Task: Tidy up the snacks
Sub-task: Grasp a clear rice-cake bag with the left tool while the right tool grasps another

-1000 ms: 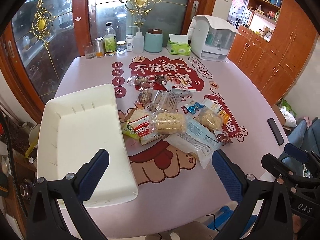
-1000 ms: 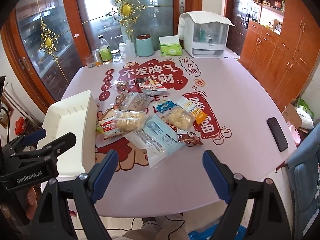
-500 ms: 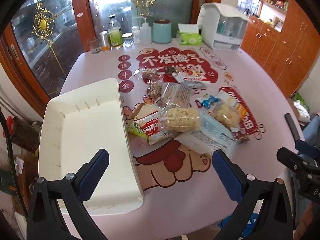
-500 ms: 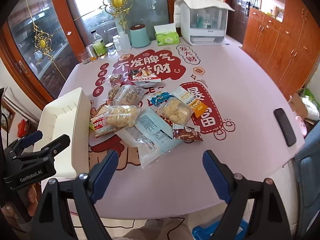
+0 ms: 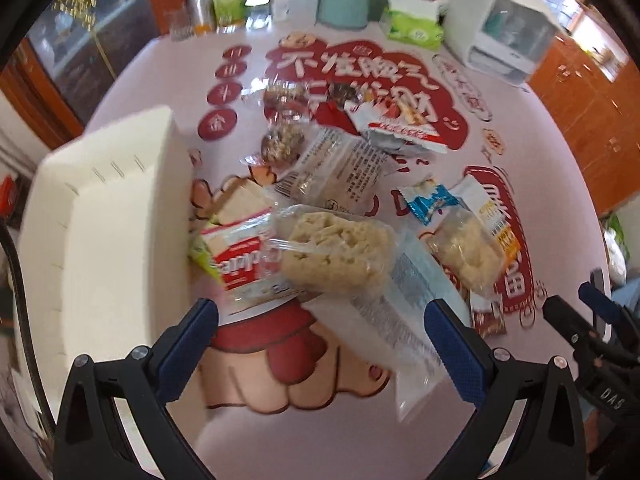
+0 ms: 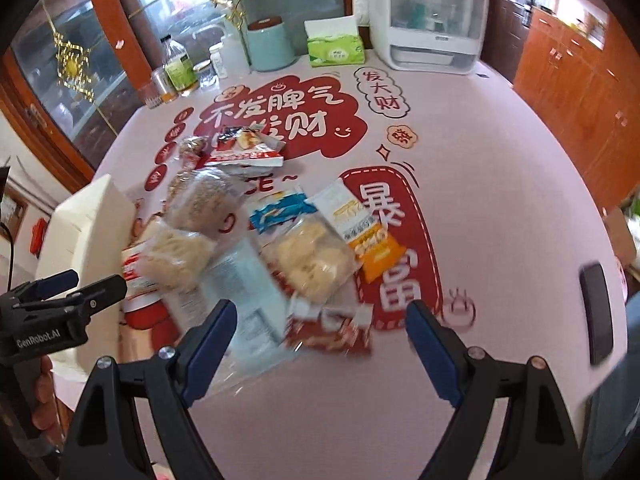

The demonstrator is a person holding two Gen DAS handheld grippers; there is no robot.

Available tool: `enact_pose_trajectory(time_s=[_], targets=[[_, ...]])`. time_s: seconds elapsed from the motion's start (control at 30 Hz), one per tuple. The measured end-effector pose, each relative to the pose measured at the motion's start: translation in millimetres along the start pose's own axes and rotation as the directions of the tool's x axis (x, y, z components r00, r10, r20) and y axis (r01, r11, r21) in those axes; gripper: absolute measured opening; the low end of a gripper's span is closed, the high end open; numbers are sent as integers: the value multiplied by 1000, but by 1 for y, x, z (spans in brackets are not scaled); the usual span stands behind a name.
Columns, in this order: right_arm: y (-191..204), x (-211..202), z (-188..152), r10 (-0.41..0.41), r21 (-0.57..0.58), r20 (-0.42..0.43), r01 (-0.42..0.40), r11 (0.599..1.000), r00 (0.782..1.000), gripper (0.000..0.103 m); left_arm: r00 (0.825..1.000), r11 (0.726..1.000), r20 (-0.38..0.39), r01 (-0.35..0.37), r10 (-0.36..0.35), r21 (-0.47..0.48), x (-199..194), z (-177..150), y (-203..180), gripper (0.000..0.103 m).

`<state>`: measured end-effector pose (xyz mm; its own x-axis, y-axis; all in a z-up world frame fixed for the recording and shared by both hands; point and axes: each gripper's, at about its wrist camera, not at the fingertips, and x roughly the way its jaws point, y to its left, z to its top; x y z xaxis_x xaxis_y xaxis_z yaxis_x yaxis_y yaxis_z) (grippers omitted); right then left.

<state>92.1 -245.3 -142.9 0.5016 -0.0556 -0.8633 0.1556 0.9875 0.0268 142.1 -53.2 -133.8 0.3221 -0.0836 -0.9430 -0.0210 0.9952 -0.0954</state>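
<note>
A pile of snack packets lies mid-table on the pink printed cloth. It includes a clear pack of pale rice cake (image 5: 336,252), a red-and-white packet (image 5: 240,260) and a long clear bag (image 5: 392,320). A white tray (image 5: 100,240) with nothing in it stands to their left. My left gripper (image 5: 320,322) hangs open above the pile's near edge, holding nothing. My right gripper (image 6: 320,312) is open too, over a small red-brown packet (image 6: 332,332). Just beyond it lie a second rice-cake pack (image 6: 312,260) and an orange-and-white packet (image 6: 360,224).
At the table's far edge stand bottles (image 6: 178,66), a teal canister (image 6: 268,44), a green tissue box (image 6: 336,48) and a white appliance (image 6: 424,20). A dark phone (image 6: 596,312) lies near the right edge. Wooden cabinets (image 6: 580,80) line the right wall.
Both grippers have dropped and moved forward toward the snack pile, which now fills more of each view. Their jaws stayed wide apart. Nothing on the table has shifted.
</note>
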Motion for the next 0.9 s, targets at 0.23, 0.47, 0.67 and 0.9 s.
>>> enact_pose_trajectory(time_s=[0.23, 0.47, 0.67, 0.9], targets=[[-8, 58, 28, 37, -121, -56, -44, 992, 998, 87, 993, 985, -102, -74, 58, -155, 54, 20, 8, 102], [3, 99, 34, 65, -252, -126, -95, 963, 990, 87, 984, 982, -143, -123, 103, -143, 79, 32, 7, 102], [13, 119, 35, 74, -334, -163, -125, 934, 984, 86, 980, 990, -189, -88, 67, -106, 90, 41, 0, 102], [30, 129, 33, 12, -463, -124, -68, 884, 992, 77, 966, 996, -243, -93, 89, -2, 104, 48, -16, 103]])
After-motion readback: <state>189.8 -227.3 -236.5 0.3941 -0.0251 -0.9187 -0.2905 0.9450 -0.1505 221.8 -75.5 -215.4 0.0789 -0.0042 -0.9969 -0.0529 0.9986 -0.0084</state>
